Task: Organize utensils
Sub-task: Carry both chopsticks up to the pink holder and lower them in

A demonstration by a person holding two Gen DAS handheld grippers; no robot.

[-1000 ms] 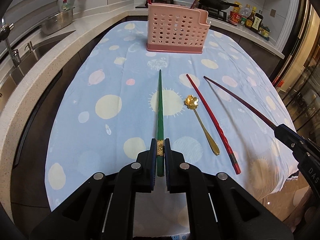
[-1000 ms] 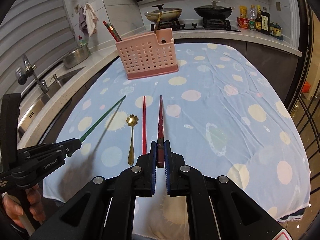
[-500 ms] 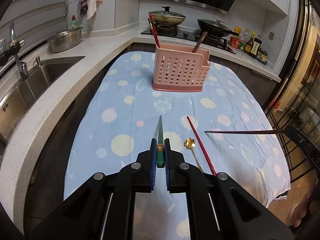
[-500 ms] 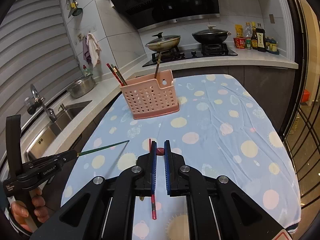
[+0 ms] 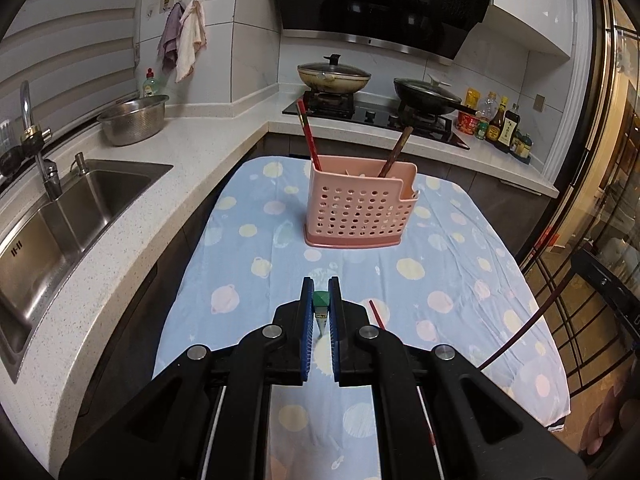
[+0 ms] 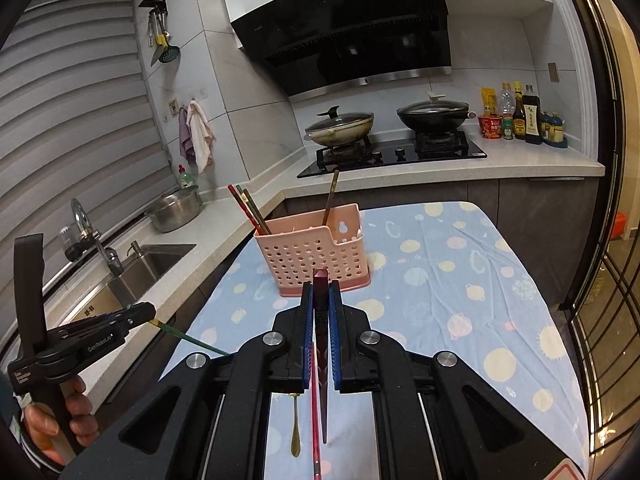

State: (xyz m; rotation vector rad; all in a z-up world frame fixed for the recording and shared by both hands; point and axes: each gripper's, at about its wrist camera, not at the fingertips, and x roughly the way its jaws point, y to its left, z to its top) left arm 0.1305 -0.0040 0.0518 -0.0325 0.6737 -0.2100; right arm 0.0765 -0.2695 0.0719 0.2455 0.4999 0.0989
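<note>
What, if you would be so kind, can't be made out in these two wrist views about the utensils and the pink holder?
- Left wrist view: most of the green chopstick is hidden behind the left gripper body.
- Right wrist view: the gold spoon bowl is covered by the right gripper.
- Both views: the pink perforated plastic holder walls hide how its contents sit inside.
- Left wrist view: the red chopstick on the cloth is mostly hidden.
</note>
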